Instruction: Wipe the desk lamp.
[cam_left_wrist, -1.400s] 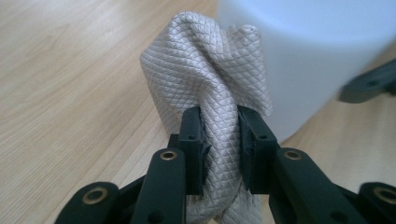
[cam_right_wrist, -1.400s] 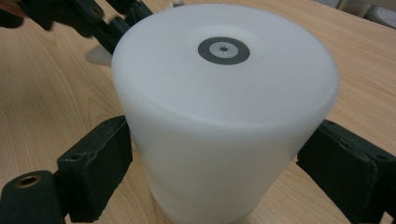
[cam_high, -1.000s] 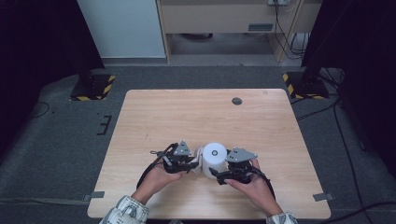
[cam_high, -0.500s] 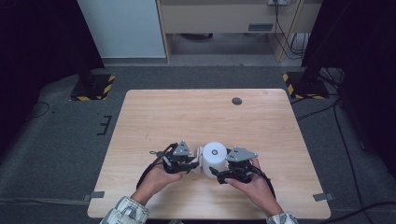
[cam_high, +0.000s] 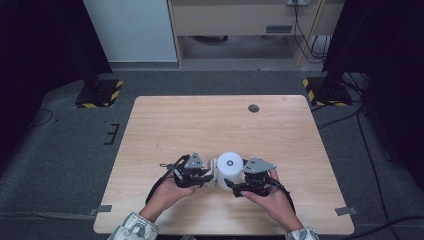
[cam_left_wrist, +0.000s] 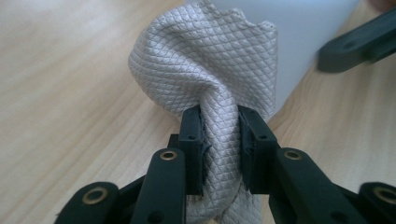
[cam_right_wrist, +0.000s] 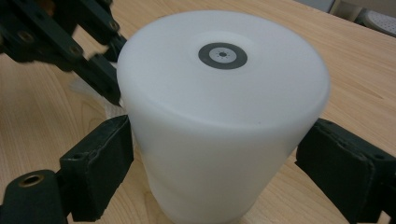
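A white cylinder (cam_high: 230, 167) with a grey ring mark on its flat top stands upright near the front of the wooden table (cam_high: 210, 125). My right gripper (cam_high: 235, 185) holds it from the right, its jaws pressed on either side of the cylinder (cam_right_wrist: 219, 116). My left gripper (cam_high: 207, 172) sits just left of the cylinder, shut on a twisted piece of quilted grey-white cloth (cam_left_wrist: 205, 70). The cloth bulges up beyond the fingers (cam_left_wrist: 191, 135) and leans against the cylinder's wall (cam_left_wrist: 299, 37). In the right gripper view the left gripper (cam_right_wrist: 70, 42) shows at the upper left.
A small dark round disc (cam_high: 253, 108) lies near the table's far edge. Two stands with yellow-black striped bases (cam_high: 97, 92) (cam_high: 325, 90) stand on the floor past the far corners. A cabinet (cam_high: 235, 20) lines the back.
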